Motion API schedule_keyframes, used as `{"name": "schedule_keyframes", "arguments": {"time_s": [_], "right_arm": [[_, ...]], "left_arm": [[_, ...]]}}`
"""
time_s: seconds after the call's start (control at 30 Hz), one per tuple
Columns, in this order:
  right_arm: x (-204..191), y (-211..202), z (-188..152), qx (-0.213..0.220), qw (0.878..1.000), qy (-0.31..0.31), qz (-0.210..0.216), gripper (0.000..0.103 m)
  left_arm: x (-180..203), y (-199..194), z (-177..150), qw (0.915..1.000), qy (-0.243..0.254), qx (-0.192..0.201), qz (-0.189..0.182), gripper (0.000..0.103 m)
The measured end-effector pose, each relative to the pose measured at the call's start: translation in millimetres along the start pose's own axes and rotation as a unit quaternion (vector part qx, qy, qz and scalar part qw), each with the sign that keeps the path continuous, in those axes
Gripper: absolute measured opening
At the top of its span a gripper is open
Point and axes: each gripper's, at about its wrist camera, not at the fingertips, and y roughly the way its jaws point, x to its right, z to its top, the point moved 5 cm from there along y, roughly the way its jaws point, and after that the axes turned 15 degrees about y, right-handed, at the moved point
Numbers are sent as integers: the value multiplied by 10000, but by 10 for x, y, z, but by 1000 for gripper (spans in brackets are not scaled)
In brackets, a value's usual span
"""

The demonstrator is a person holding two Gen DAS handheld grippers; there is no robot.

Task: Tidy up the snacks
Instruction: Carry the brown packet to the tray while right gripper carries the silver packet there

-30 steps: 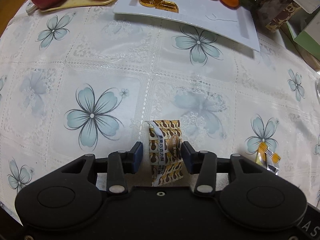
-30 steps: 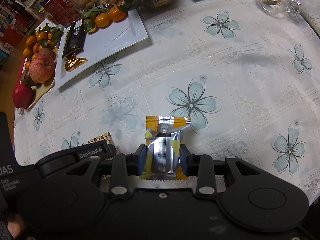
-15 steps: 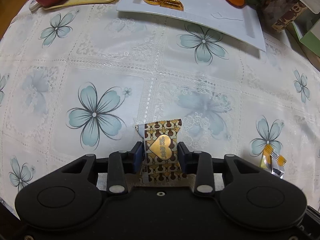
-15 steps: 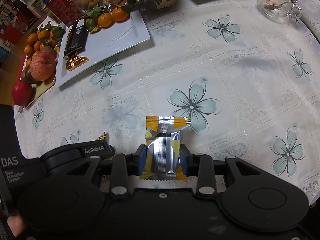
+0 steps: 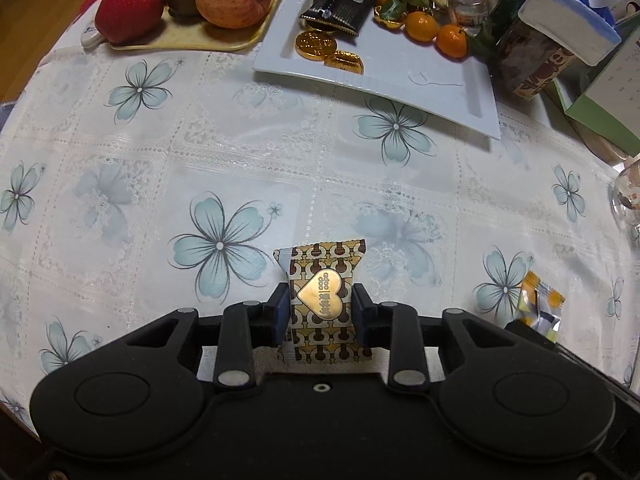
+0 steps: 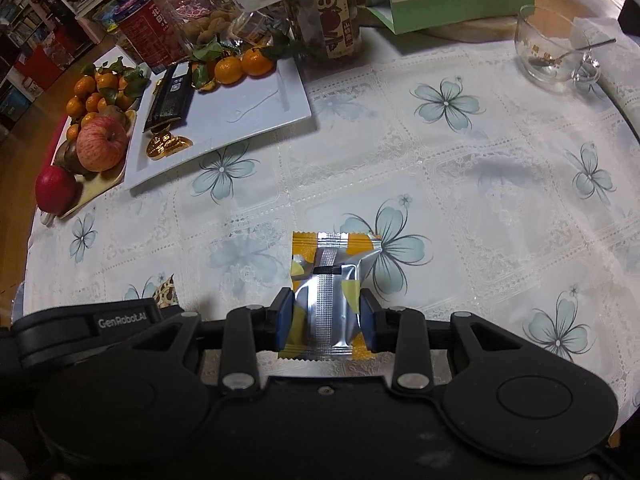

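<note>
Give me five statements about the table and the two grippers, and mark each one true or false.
1. The left gripper has a brown and gold snack packet with a gold heart between its fingers. True; the fingers are closing on it.
2. The right gripper is empty. False: it holds an orange and silver snack packet.
3. Gold foil coins lie on the white rectangular plate. True.
4. The white plate holds no fruit. False: small oranges sit at its far end.
5. The glass bowl is filled with apples. False: it holds only a spoon; the apples are on a separate tray.
</note>
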Motion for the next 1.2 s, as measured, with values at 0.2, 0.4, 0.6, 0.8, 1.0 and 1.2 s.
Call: {"name": "schedule_keyframes", "arguments": {"time_s": [0.2, 0.4, 0.6, 0.8, 1.0, 1.2], "right_arm": [[-51, -265, -152, 419, 9971, -596, 205, 36], [39, -683, -479, 343, 9948, -569, 776, 36], [407, -1015, -1147, 71, 9942, -222, 1052, 36], [761, -1116, -1758, -246, 9955, 5, 917, 36], [972, -1188, -2206, -390, 9954, -55, 873, 36], [1004, -1326, -2307, -293, 9951, -140, 936, 37]], "left_arm": [[-101, -277, -270, 9996, 247, 161, -13, 40], [-250, -652, -788, 9993, 59, 308, -181, 40], [-345, -858, -1496, 9995, -135, 71, -278, 40], [-330, -938, -2118, 9998, -41, -170, -122, 40], [-243, -1031, -2384, 9995, 41, -133, -275, 40], [-183, -1101, -2401, 9998, 192, 0, -12, 40]]}}
